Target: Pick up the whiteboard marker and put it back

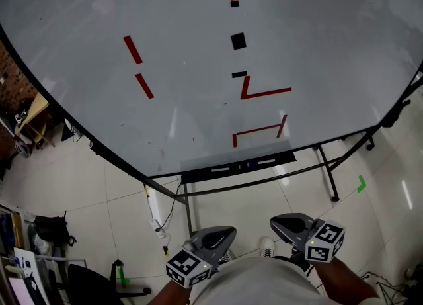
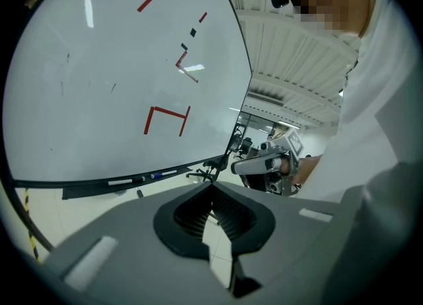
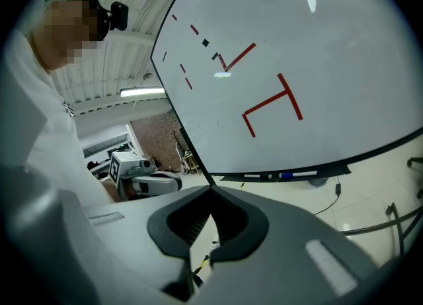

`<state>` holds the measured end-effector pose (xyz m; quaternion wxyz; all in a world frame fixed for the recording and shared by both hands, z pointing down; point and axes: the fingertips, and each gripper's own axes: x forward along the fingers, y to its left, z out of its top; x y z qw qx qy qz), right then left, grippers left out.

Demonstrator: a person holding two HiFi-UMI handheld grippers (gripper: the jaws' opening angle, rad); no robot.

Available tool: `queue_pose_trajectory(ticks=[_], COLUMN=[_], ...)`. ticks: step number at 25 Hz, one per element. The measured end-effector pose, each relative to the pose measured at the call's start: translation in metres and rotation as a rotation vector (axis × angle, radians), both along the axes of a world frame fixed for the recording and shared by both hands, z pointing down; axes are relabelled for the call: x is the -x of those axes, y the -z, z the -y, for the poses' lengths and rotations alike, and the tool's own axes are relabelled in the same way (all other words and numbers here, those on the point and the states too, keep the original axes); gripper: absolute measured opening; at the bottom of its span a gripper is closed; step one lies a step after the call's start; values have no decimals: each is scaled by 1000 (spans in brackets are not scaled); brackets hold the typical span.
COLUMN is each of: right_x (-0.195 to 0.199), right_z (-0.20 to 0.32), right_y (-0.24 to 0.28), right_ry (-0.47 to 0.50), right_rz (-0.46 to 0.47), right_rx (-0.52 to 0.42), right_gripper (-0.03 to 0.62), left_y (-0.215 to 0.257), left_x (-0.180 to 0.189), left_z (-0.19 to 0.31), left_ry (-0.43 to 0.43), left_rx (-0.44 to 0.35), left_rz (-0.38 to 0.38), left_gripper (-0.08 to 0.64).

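The whiteboard point(image 1: 198, 52) carries red and black marks, and a black tray point(image 1: 284, 158) runs along its lower edge. On the tray lie a blue-capped marker point(image 1: 248, 164) and white markers point(image 1: 221, 169). The blue-capped marker point(image 3: 285, 175) also shows in the right gripper view, and as a small shape point(image 2: 155, 176) in the left gripper view. My left gripper point(image 1: 227, 232) and right gripper point(image 1: 279, 221) hang side by side close to my body, well back from the tray. Both are shut with nothing between the jaws. Each gripper view shows the other: the right gripper point(image 2: 246, 166) and the left gripper point(image 3: 165, 181).
The board stands on a black metal frame point(image 1: 327, 171) over a pale tiled floor. A cable and power strip point(image 1: 156, 221) lie below the board's left part. A black chair point(image 1: 92, 284) and a bag point(image 1: 51, 229) sit at the lower left. Green tape point(image 1: 361, 183) marks the floor at right.
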<state>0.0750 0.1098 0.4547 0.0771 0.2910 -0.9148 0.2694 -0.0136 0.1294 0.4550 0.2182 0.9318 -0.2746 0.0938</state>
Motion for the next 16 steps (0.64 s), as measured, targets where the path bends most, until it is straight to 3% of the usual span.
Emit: queue_pose_trajectory(ticks=[16], right_x=[-7], right_z=[-2], right_y=[1], right_ry=[13], right_rz=[-30], right_rx=[-16], right_gripper=[0], left_y=[1], left_x=[-12], left_z=[6], left_ry=[10], left_rx=[5], left_rz=[-23], left_gripper=[17])
